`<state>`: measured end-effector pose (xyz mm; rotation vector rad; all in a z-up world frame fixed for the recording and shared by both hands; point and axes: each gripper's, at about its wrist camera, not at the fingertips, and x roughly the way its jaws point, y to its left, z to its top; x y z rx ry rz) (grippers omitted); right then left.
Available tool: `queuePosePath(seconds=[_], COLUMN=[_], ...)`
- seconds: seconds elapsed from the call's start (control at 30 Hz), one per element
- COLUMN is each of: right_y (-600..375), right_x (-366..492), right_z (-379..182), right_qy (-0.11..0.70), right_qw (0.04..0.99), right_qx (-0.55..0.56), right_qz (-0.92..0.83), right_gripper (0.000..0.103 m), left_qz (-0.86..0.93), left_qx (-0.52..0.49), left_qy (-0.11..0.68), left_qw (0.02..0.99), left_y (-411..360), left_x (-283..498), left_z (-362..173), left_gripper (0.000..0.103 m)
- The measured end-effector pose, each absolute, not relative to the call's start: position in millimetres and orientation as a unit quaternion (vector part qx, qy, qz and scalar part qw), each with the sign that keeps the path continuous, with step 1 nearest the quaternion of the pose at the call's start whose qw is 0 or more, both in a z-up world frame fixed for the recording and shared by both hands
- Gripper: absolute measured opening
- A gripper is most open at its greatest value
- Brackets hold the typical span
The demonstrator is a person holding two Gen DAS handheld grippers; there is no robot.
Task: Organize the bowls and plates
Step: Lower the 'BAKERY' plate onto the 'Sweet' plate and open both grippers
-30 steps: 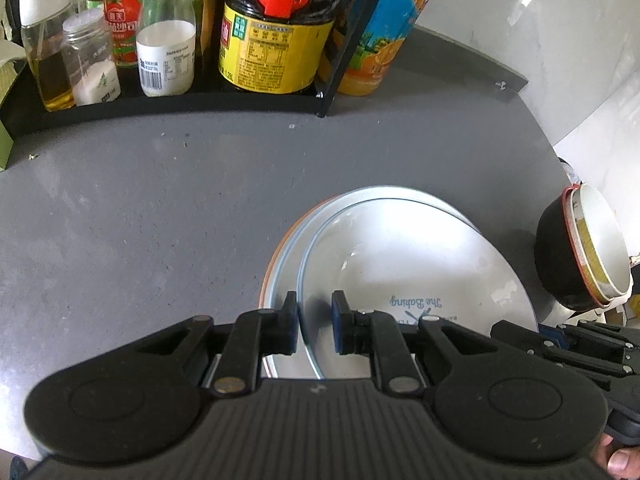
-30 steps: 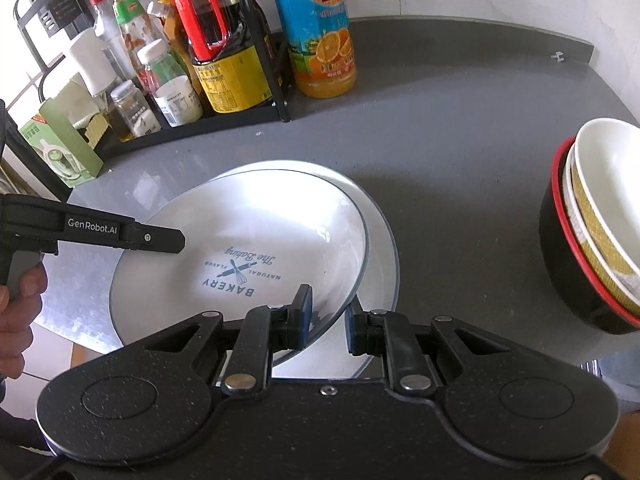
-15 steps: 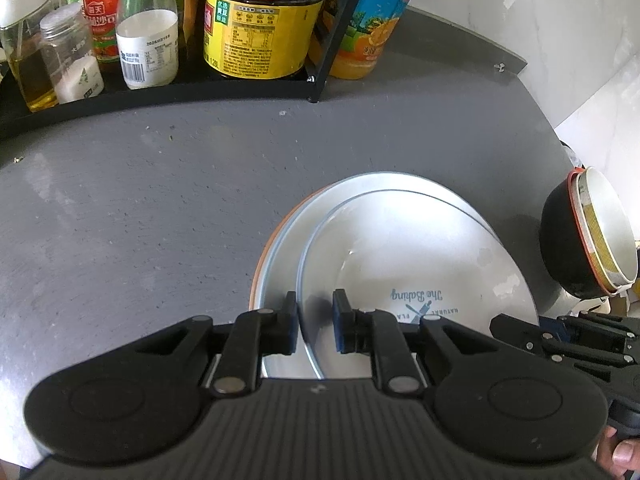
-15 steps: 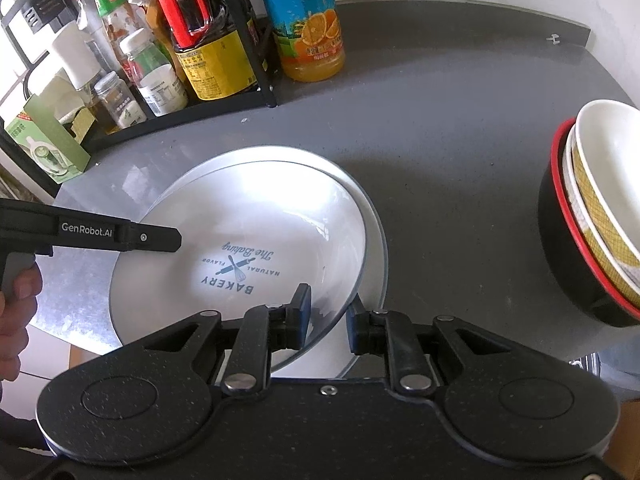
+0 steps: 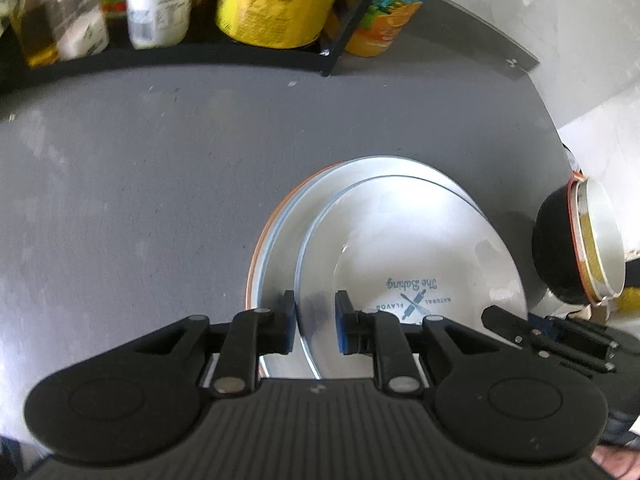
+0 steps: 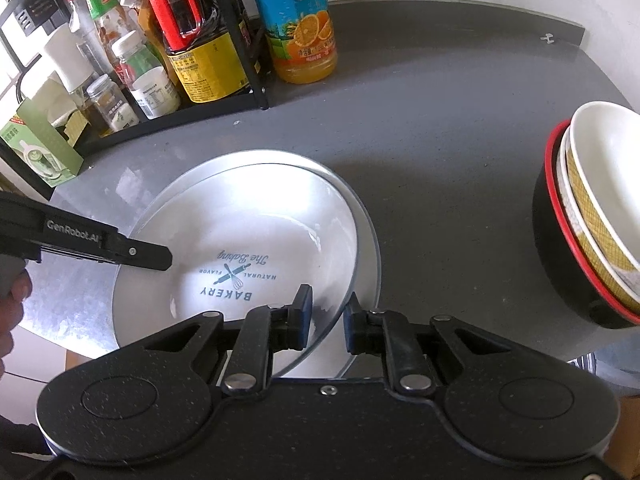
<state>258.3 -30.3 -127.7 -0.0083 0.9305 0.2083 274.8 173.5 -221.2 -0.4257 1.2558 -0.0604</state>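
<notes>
Plate [image 6: 256, 240] marked "BAKERY", possibly "NATURAL FLAVOR"

so the bakery plate [image 6: 256, 240] sits on top of a bigger plate [image 6: 366, 240] at the front of the bench [image 6: 440, 128], bowl stack [image 6: 584, 224] off to the right, rack of bottles [image 6: 168, 60] along the back left

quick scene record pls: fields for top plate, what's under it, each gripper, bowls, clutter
top plate: white plate with BAKERY print, off-centre on the plate below
under it: larger plate, orange outer edge, on grey counter
left gripper: jaws open, straddling top plate's rim
right gripper: jaws open, straddling the opposite rim
bowls: nested stack, black bowl outermost, apart from plates
clutter: rack of bottles, orange juice bottle
</notes>
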Motion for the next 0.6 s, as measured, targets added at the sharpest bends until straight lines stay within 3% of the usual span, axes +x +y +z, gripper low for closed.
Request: queuePosePath(seconds=[0.6], right_y=[-25], right_x=[258], right_z=[-133], right_qy=[0.442], right_qw=[0.892], right_qx=[-0.014], right_qz=[0.093], right_gripper=[0.015], left_qz=[-0.013], left_qx=[-0.141], left_qy=[0.579], left_qw=[0.803], left_y=[175], left_x=[270], left_z=[-191], left_gripper=[0.022])
